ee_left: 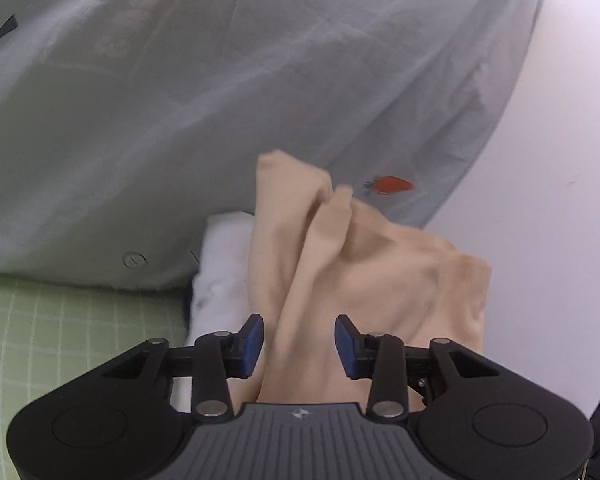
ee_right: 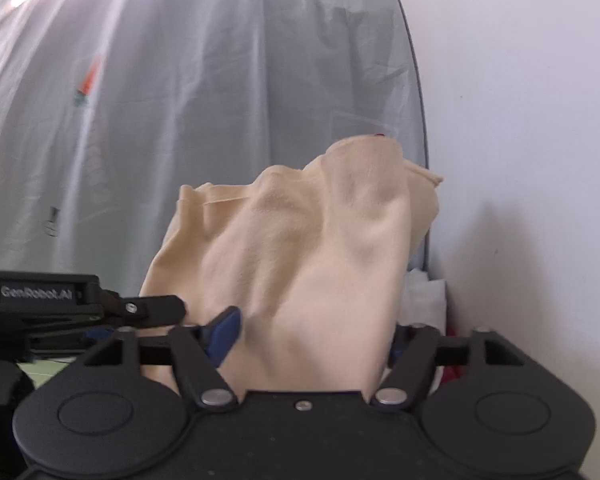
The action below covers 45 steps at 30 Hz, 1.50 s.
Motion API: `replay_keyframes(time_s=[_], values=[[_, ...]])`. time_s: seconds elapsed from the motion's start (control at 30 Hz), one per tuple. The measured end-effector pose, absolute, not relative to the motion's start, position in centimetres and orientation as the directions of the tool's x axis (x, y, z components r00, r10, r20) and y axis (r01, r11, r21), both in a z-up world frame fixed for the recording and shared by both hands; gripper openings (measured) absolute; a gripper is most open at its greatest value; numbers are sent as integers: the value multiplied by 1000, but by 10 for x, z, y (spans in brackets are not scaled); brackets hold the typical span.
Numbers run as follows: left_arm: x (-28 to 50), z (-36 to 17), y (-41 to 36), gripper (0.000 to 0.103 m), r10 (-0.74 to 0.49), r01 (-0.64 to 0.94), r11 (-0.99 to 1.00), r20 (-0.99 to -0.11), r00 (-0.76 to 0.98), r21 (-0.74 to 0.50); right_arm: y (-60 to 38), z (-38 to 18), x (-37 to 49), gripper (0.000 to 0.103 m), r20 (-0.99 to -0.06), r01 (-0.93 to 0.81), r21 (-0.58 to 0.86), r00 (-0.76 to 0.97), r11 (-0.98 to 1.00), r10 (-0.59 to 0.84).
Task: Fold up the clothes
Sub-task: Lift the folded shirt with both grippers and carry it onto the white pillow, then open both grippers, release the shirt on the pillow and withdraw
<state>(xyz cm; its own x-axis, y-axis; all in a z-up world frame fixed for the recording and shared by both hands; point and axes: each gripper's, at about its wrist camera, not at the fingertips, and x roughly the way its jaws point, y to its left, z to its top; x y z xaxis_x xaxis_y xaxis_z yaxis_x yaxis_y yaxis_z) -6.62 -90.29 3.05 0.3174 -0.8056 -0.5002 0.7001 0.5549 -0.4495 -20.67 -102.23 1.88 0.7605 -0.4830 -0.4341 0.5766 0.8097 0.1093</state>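
Cream garment (ee_left: pixel 364 272) hangs bunched between both grippers, before a grey translucent cover (ee_left: pixel 180 120); left gripper (ee_left: pixel 299 346) jaws spread around its folds; right gripper (ee_right: pixel 312 340) jaws wide, cloth draped between them; bare white wall (ee_right: pixel 520 160) lies rightward.

Left gripper (ee_left: pixel 299 346) jaws apart, blue pads (ee_left: pixel 252 344) spread wide. Right gripper (ee_right: pixel 312 340) jaws apart too; left gripper's body sits at its 9 o'clock.

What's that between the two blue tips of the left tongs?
A fold of the beige garment lies between the open left tongs, seen in the left wrist view.
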Motion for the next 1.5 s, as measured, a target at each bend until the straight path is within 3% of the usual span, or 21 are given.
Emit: replay_keyframes(time_s=[0.07, 0.2, 0.33, 0.4, 0.5, 0.67, 0.73, 0.8, 0.97, 1.03, 1.23, 1.37, 1.5], values=[[-49, 20, -921, 44, -782, 697, 584, -519, 344, -417, -1041, 4, -182, 82, -462, 647, 30, 685, 761, -564], [-25, -10, -953, 50, -736, 675, 629, -574, 358, -385, -1068, -20, -159, 83, -457, 694, 116, 673, 711, -582], [-2, -36, -969, 71, -706, 625, 670, -605, 369, -401, -1086, -47, -131, 84, -488, 681, 119, 674, 722, -555], [10, -45, -973, 71, -708, 608, 670, -614, 351, -425, -1095, -60, -121, 86, -510, 676, 118, 670, 727, -540], [21, -54, -976, 79, -708, 603, 668, -621, 335, -436, -1102, -69, -112, 88, -531, 677, 107, 658, 728, -534], [7, -43, -970, 80, -704, 625, 665, -621, 344, -409, -1096, -60, -114, 92, -546, 676, 85, 646, 732, -534], [-6, -34, -957, 81, -705, 668, 650, -616, 351, -362, -1077, -52, -129, 92, -529, 679, 49, 639, 732, -558], [-20, -26, -939, 86, -705, 706, 633, -614, 355, -318, -1057, -43, -143, 103, -512, 682, 13, 633, 731, -581], [-65, -10, -869, 92, -710, 743, 623, -577, 404, -246, -1000, -29, -186, 103, -487, 700, 6, 626, 714, -609], [-84, -3, -839, 103, -713, 753, 620, -558, 424, -220, -973, -26, -215, 103, -492, 710, 54, 631, 702, -600], [-143, 10, -762, 103, -709, 789, 604, -526, 469, -112, -892, -26, -287, 103, -538, 704, 55, 618, 708, -573], [-166, 4, -721, 103, -712, 775, 607, -553, 433, -176, -847, -31, -328, 103, -566, 722, 53, 592, 690, -575], [-193, -5, -692, 103, -685, 782, 607, -589, 428, -138, -817, -35, -357, 103, -590, 728, 74, 582, 681, -559]])
